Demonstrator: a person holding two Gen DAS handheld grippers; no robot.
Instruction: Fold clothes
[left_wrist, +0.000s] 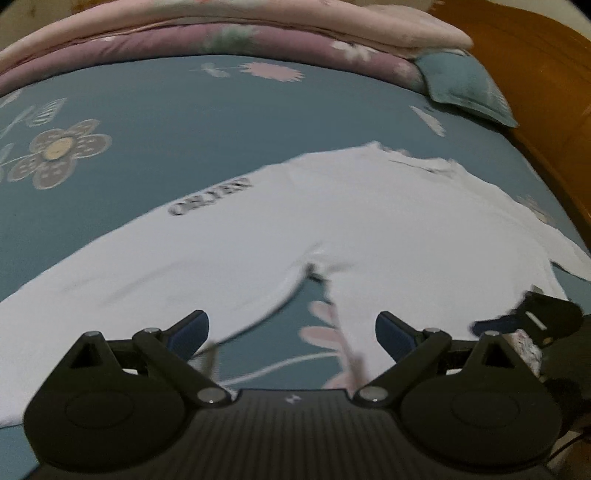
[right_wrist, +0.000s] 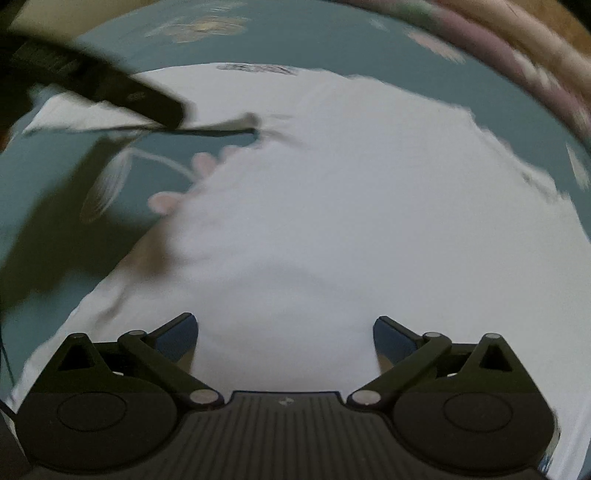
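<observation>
Teal bedsheet (left_wrist: 229, 122) printed with flowers, grey-petalled flower print (left_wrist: 59, 151) at its left, folded pink and mauve floral quilts (left_wrist: 229, 33) along the far edge, small teal pillow (left_wrist: 465, 85) beside them, orange-brown wooden bed frame (left_wrist: 535, 66) at right

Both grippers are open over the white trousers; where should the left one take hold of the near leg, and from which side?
The left gripper would best pinch the white trousers at the inner edge of the leg, coming from the gap between the legs. There the fabric ends in a free curved edge on the blue floral sheet.

Matt white cloth garment (left_wrist: 332, 221), teal printed cloth bedsheet (left_wrist: 184, 110), glossy wooden bedframe (left_wrist: 535, 74) — smooth.
</observation>
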